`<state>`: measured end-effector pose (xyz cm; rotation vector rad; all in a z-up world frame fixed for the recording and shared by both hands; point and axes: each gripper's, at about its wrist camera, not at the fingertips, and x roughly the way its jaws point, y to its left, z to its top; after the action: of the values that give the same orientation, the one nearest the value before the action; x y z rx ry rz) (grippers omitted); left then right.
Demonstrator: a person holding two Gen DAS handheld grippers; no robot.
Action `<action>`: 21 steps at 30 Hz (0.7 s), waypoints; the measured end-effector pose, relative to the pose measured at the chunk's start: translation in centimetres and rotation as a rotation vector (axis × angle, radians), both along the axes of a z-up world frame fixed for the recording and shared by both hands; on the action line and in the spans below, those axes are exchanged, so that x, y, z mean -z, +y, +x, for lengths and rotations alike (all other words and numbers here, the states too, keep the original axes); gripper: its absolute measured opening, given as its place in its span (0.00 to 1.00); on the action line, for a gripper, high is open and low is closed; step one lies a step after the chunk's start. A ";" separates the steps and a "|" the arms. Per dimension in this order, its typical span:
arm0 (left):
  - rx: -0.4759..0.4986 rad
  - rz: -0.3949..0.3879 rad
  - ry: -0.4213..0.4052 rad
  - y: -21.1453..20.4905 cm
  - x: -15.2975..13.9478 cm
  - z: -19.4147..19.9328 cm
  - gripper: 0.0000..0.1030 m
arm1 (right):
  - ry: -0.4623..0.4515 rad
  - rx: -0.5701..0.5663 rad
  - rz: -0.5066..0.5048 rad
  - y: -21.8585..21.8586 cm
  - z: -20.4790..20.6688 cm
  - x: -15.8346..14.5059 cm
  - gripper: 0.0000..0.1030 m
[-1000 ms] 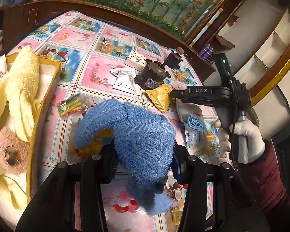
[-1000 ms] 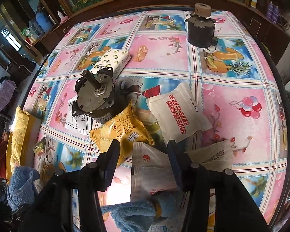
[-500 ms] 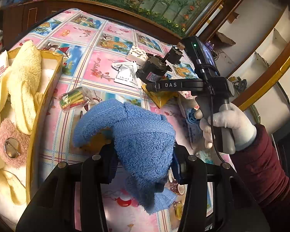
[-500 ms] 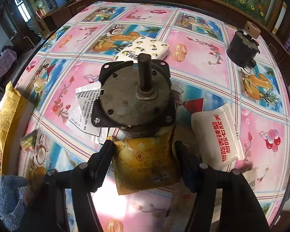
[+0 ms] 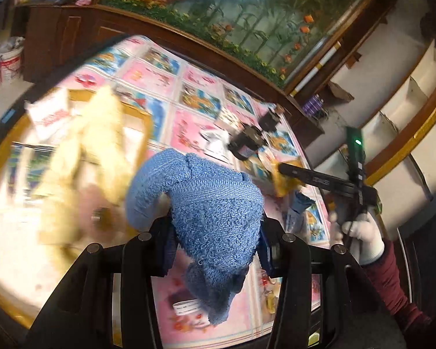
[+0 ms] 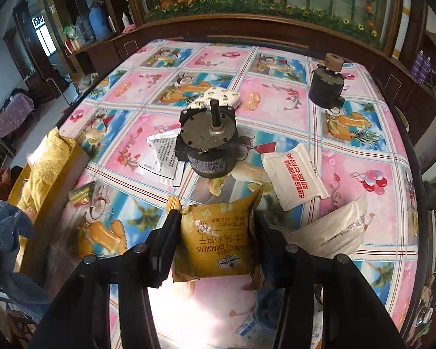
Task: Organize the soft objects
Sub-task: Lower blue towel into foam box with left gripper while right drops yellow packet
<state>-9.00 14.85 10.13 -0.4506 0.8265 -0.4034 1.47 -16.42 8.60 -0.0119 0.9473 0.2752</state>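
Note:
My left gripper (image 5: 215, 229) is shut on a blue knitted cloth (image 5: 215, 200) and holds it above the table, close to the yellow tray (image 5: 142, 116) with yellow plush cloths (image 5: 101, 133); that side is motion-blurred. The blue cloth also shows at the left edge of the right wrist view (image 6: 5, 226). My right gripper (image 6: 215, 224) is shut on a yellow cracker packet (image 6: 218, 244), lifted above the table. The right gripper shows in the left wrist view (image 5: 284, 171) with the packet at its tip.
Two dark motors (image 6: 209, 142) (image 6: 325, 84) stand on the patterned tablecloth (image 6: 363, 145). White snack packets (image 6: 296, 174) (image 6: 331, 232), a printed leaflet (image 6: 165, 154), a small patterned pack (image 6: 221, 97) and a green-yellow wrapper (image 6: 81, 195) lie around. The yellow tray (image 6: 52, 174) is at the left.
My right gripper closed on the yellow cracker packet and lifted it back from the motor. My left gripper carried the blue cloth left toward the yellow tray.

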 end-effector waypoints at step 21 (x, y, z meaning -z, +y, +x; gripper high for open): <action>-0.220 0.581 0.214 10.6 6.7 1.6 0.47 | 0.069 -0.473 0.163 23.2 -3.3 -1.1 0.48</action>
<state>-7.39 25.42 3.44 -0.0380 1.0425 0.0981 -1.87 6.81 9.66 -0.0779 0.9807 0.7931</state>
